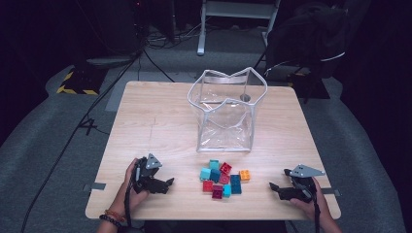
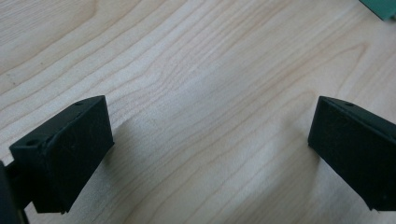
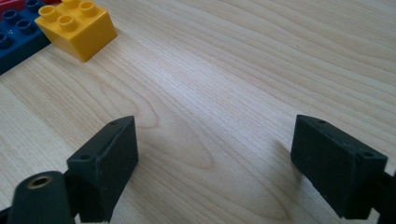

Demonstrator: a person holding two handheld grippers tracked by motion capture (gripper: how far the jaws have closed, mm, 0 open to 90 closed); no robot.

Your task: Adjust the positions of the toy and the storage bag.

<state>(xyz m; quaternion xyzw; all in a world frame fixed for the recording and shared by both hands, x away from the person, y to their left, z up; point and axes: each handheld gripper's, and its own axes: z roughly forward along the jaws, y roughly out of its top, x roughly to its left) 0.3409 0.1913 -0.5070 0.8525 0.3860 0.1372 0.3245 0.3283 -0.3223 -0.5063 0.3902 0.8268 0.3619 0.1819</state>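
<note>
Cluster of toy bricks [image 1: 223, 177] low in the centre of the high view, on the wooden table [image 1: 155, 121]: teal, red, dark red, blue pieces packed together, touching; orange-yellow brick [image 1: 245, 175] at the cluster's right edge, just beside the blue brick [image 1: 235, 184]. Same yellow brick [image 3: 77, 27] in the upper left of the right gripper view, studs up, touching the blue brick [image 3: 18, 39] at the frame's left edge.

Just above the cluster, towards mid-frame: clear soft-walled bag [image 1: 227, 109] with a white rim, standing open, walls crumpled; no bricks inside, only bare table seen through the walls.

Left gripper [image 1: 167, 183] lower left of the high view, well apart from the bricks, jaws spread wide over bare wood, nothing between them. Right gripper [image 1: 278, 187] lower right, likewise released, jaws wide apart, nothing gripped, bare wood between. Hands around both handles at the bottom edge.
</note>
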